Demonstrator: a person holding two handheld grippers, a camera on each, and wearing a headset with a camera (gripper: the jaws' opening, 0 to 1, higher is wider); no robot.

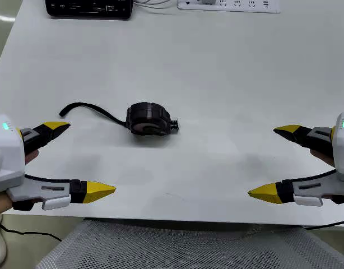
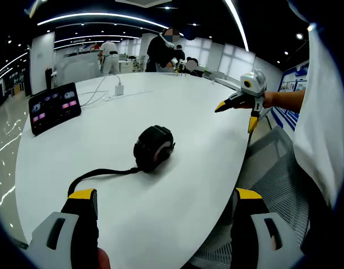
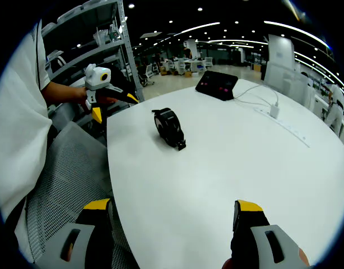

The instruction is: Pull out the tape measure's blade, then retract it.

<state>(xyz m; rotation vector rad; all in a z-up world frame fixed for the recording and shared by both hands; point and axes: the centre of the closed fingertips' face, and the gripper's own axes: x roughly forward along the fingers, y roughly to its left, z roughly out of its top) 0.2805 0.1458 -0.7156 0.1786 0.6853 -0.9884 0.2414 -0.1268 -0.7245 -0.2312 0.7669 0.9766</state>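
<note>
While left gripper (image 1: 91, 158) and right gripper (image 1: 261, 161) hover wide-jawed, the tape measure (image 1: 149, 119) lies between.

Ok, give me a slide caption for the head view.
Left gripper and right gripper, both open, flank a black tape measure lying untouched on the white table.

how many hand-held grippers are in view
2. The left yellow-tipped hand-held gripper is at the near-left edge of the white table, the right yellow-tipped hand-held gripper at its near-right edge, the round black tape measure between them.
</note>
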